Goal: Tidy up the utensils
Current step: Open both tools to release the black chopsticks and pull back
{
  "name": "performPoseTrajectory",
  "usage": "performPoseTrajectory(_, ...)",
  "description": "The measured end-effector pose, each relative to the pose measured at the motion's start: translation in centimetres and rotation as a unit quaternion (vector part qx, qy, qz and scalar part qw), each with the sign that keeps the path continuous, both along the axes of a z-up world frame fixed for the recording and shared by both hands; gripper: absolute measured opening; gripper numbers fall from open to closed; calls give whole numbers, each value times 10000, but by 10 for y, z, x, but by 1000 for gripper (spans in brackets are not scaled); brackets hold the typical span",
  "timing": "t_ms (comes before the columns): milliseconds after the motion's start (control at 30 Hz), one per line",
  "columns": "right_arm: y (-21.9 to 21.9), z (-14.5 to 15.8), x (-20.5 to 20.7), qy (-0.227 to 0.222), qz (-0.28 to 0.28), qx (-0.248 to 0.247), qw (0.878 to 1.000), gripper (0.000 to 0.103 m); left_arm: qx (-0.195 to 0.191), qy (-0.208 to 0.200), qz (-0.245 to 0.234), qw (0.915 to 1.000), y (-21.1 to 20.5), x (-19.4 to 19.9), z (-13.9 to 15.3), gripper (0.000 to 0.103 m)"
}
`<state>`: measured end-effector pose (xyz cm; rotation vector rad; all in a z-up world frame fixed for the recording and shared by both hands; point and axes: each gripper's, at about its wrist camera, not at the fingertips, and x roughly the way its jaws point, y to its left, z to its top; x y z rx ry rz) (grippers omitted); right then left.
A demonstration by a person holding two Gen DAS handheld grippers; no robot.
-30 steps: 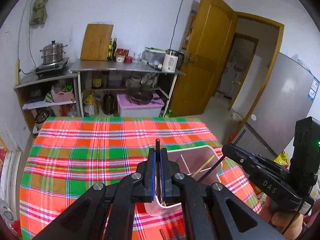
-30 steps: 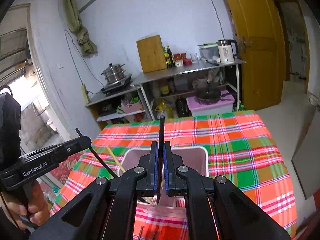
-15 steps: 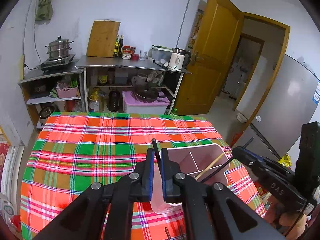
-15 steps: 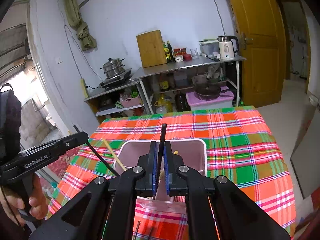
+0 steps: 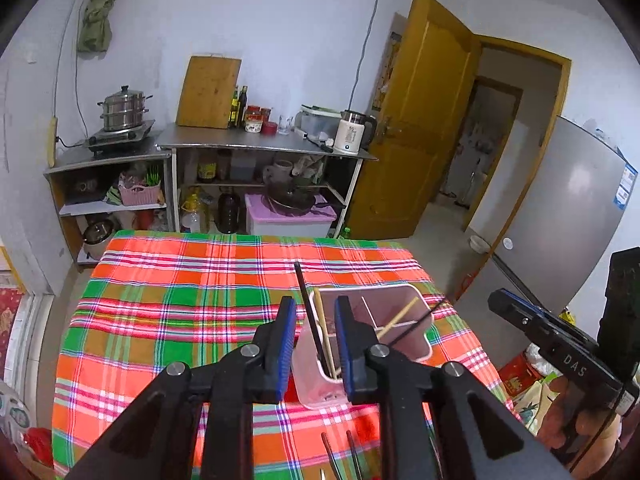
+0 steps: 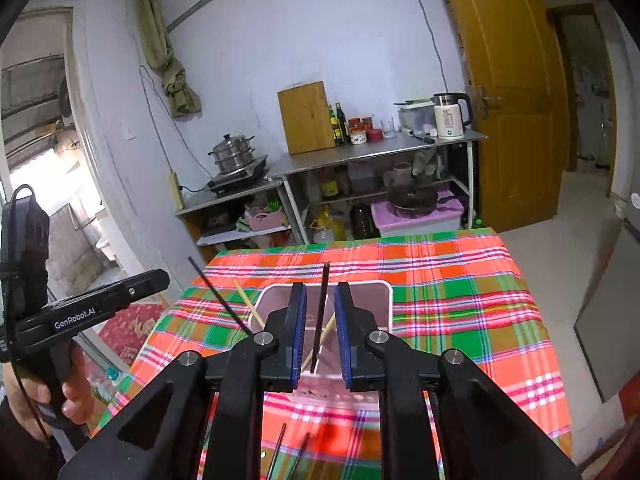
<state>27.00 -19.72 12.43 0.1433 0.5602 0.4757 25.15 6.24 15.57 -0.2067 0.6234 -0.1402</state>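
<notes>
Left wrist view: the left gripper hangs over the plaid tablecloth with its blue-padded jaws spread apart, gripping nothing. Between them a black chopstick and a pale wooden chopstick stand tilted in the near compartment of the pink divided holder; further right another wooden chopstick and a thin black one lean across its other compartments. More dark utensils lie on the cloth near the bottom edge. Right wrist view: the right gripper is likewise spread, holding nothing, with a black chopstick upright in the holder between its pads.
</notes>
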Motion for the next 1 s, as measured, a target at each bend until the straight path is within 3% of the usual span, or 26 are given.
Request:
performPoseTrajectory(200, -22, -1, -38, -38, -102, 45, 9999, 15, -5, -114, -95, 9999, -9, -46, -3, 19)
performPoseTrajectory(433, -47, -18, -84, 51, -245, 48, 9997, 15, 160, -53, -337, 9993, -29, -100, -35, 19)
performPoseTrajectory(667, -58, -37, -121, 171, -322, -12, 9993, 15, 99, 109, -437, 9989, -36, -135, -66, 19)
performPoseTrajectory(1000, -66, -67, -139, 489, -386, -35, 9981, 15, 94, 514, -430, 9977, -35, -159, -109, 19)
